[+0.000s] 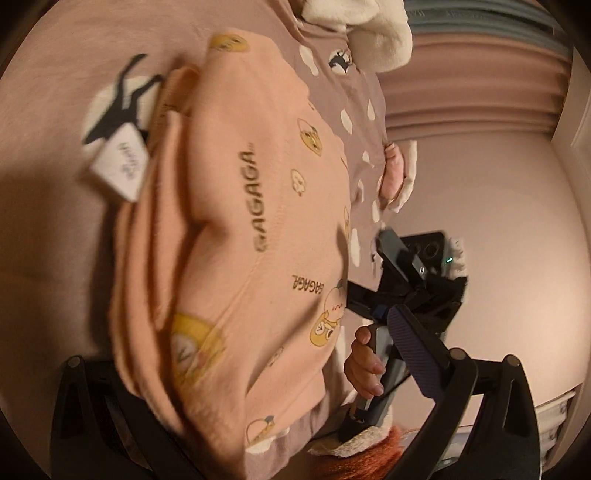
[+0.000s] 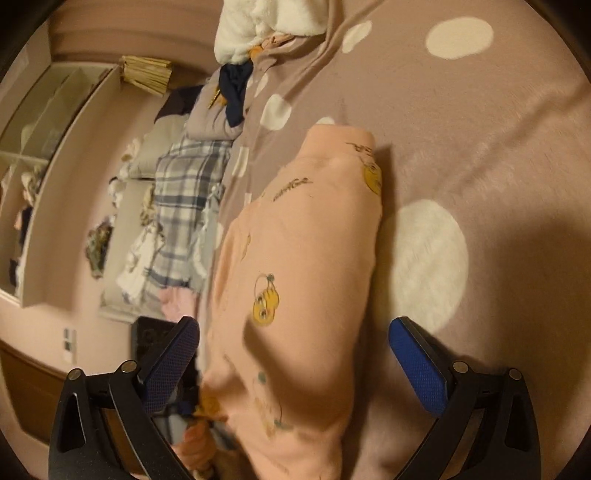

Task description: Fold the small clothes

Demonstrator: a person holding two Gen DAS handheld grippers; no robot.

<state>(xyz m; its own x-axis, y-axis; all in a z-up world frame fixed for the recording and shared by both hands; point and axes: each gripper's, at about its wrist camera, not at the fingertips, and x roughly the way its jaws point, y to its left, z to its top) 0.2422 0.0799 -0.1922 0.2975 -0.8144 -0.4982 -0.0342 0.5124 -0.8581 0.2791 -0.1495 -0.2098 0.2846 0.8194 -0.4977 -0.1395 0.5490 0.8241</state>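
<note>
A small peach garment (image 1: 240, 229) printed with yellow ducks and "GAGAGA" lies folded in layers on the mauve blanket (image 1: 48, 206) with white spots. A white label (image 1: 120, 168) sticks out at its far left edge. My left gripper (image 1: 258, 376) is open, its jaws spread wide around the garment's near end; its left finger is hidden by the cloth. In the right wrist view the same garment (image 2: 295, 280) lies between the blue pads (image 2: 419, 365) of my right gripper (image 2: 295, 354), which is open and holds nothing. The right gripper also shows in the left wrist view (image 1: 402, 291), held by a hand.
A white plush item (image 1: 369, 33) lies on the blanket beyond the garment. A pile of other clothes, with a plaid piece (image 2: 188, 206) and a dark navy one (image 2: 232, 88), lies along the bed's left side. White shelves (image 2: 44, 147) stand against the wall.
</note>
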